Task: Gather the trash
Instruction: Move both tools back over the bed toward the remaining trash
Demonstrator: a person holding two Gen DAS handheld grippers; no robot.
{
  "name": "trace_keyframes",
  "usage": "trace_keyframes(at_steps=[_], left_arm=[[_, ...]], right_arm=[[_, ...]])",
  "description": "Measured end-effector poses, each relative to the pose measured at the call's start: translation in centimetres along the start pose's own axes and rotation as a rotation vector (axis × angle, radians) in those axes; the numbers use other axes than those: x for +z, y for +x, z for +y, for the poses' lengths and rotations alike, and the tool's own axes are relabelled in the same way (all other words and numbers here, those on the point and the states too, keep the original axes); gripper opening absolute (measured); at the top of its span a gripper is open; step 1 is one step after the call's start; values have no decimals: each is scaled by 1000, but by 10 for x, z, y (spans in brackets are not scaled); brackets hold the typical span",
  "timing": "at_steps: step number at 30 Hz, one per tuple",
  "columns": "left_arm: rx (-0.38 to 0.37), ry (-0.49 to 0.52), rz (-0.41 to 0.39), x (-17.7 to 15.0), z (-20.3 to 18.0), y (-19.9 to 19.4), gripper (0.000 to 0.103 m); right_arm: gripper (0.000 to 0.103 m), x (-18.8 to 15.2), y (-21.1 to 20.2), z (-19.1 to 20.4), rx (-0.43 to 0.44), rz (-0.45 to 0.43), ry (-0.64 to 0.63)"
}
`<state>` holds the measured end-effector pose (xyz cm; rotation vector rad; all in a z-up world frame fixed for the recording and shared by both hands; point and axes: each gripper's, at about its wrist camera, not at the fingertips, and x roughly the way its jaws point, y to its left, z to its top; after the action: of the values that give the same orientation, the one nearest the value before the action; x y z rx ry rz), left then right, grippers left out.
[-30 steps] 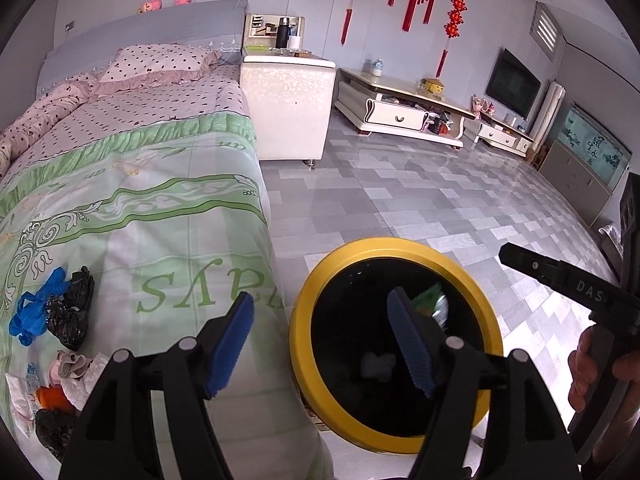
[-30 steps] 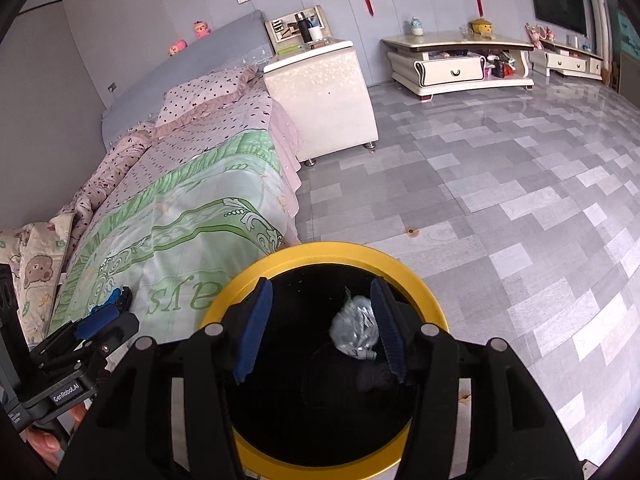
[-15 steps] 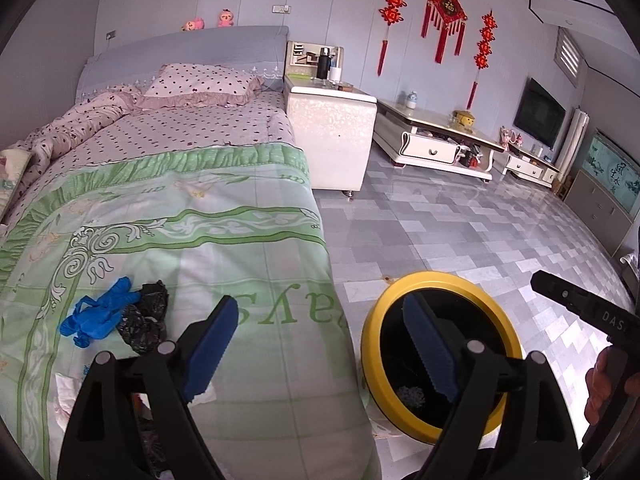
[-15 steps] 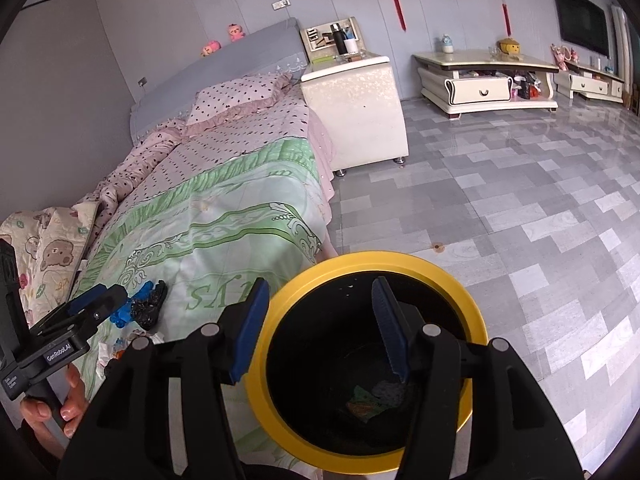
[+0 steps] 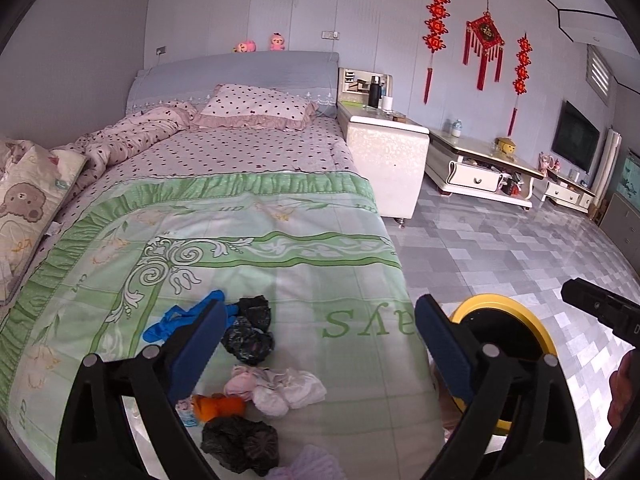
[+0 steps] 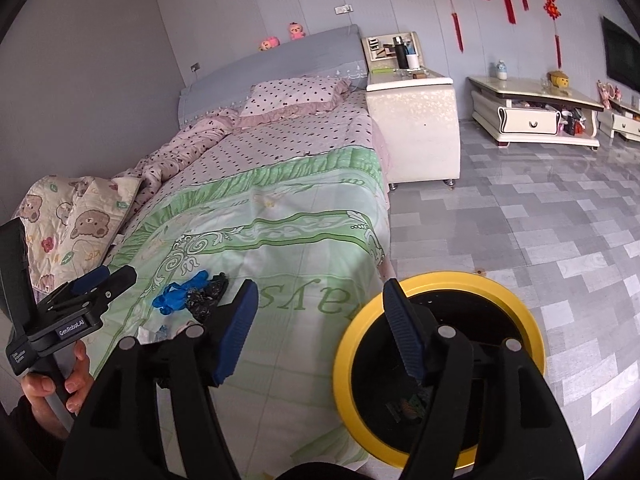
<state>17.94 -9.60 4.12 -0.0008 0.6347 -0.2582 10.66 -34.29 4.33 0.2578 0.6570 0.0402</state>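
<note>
Trash lies on the green bedspread (image 5: 280, 264): a blue glove (image 5: 168, 322), crumpled black bags (image 5: 250, 330), pink-white wads (image 5: 280, 390), an orange scrap (image 5: 218, 404) and another black bag (image 5: 240, 442). The glove (image 6: 180, 294) and black bags (image 6: 206, 298) also show in the right wrist view. A yellow-rimmed black bin (image 6: 348, 344) stands on the floor beside the bed, with scraps inside; it also shows in the left wrist view (image 5: 536, 326). My left gripper (image 5: 316, 348) is open and empty above the trash. My right gripper (image 6: 320, 332) is open and empty, over the bed edge and bin.
A white nightstand (image 5: 384, 160) stands beside the bed, a TV bench (image 5: 480, 168) along the far wall. Pillows (image 5: 256, 112) and a bear-print quilt (image 5: 28, 196) lie at the bed's head and left side. Grey tiled floor (image 6: 540, 220) lies to the right.
Both grippers have swung left, away from the bin mouth and towards the bed. The left gripper now hangs over the trash pile. A crumpled wad seen between the right fingers dropped into the bin.
</note>
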Motion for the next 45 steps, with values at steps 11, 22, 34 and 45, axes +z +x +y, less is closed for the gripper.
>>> trace_keyframes(at_steps=[11, 22, 34, 45], left_arm=[[99, -62, -7, -11, 62, -12, 95], [170, -127, 31, -35, 113, -4, 95], [249, -170, 109, -70, 159, 16, 95], [275, -210, 176, -97, 184, 41, 95]], right_arm=[[62, 0, 29, 63, 63, 35, -70], [62, -12, 59, 107, 107, 87, -125], [62, -34, 96, 142, 140, 159, -183], [62, -62, 141, 165, 133, 252, -237]])
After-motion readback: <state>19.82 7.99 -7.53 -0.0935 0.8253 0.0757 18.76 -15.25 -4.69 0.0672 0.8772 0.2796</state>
